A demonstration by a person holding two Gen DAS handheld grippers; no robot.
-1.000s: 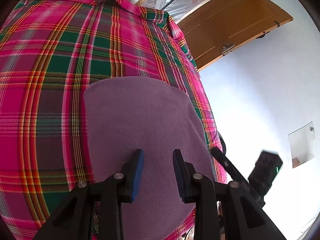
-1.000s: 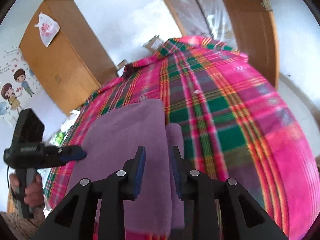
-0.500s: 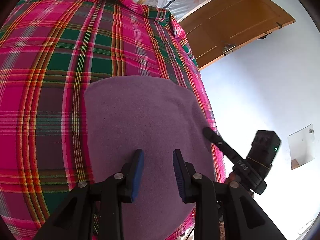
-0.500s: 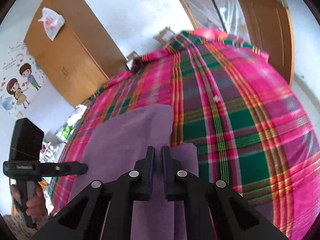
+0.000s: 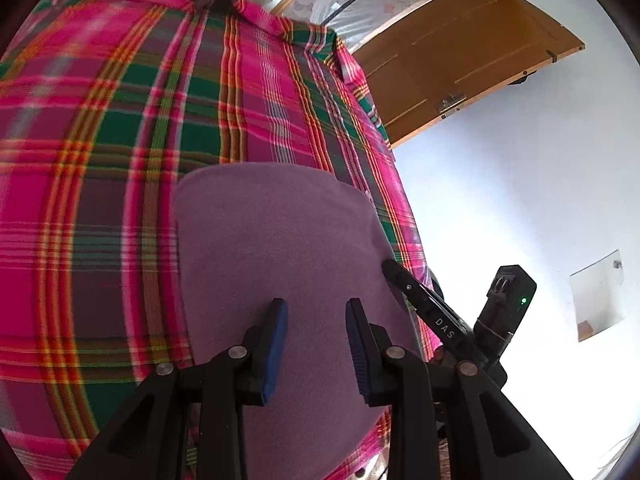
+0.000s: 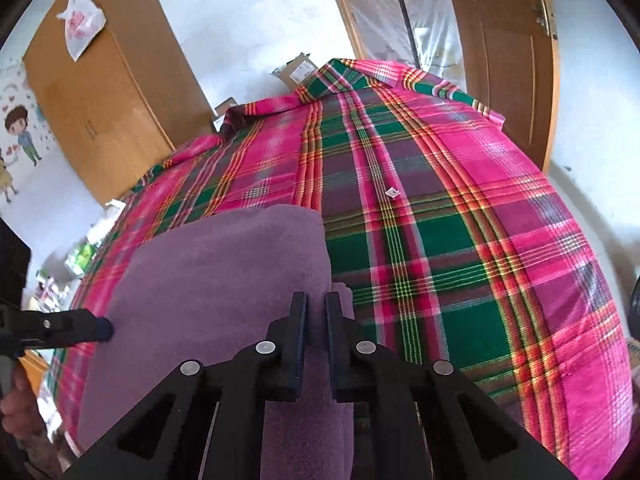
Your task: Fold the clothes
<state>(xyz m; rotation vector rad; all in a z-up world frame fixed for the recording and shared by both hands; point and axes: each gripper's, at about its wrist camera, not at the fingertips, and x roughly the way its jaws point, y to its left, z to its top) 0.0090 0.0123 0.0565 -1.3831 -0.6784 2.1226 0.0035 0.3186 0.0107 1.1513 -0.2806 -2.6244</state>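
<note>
A purple garment (image 5: pixel 280 240) lies folded flat on a pink-and-green plaid bedspread (image 5: pixel 100 160). My left gripper (image 5: pixel 316 320) hovers open over its near end, blue pads apart and nothing between them. In the left wrist view my right gripper (image 5: pixel 394 272) comes in from the right, its tip at the garment's right edge. In the right wrist view the right gripper (image 6: pixel 316 312) has its jaws nearly together on the right-hand fold of the purple garment (image 6: pixel 220 280). My left gripper (image 6: pixel 100 328) shows there at the garment's left edge.
The plaid bedspread (image 6: pixel 460 240) stretches far beyond the garment, with a small white tag (image 6: pixel 391 192) on it. A wooden door (image 5: pixel 460 60) stands open on the right and a wardrobe (image 6: pixel 92 100) at the back left. A hand (image 6: pixel 20 400) holds the left gripper.
My right gripper has gone from open to shut at the garment's right edge and moved in closer. The left gripper has stayed open over the garment.
</note>
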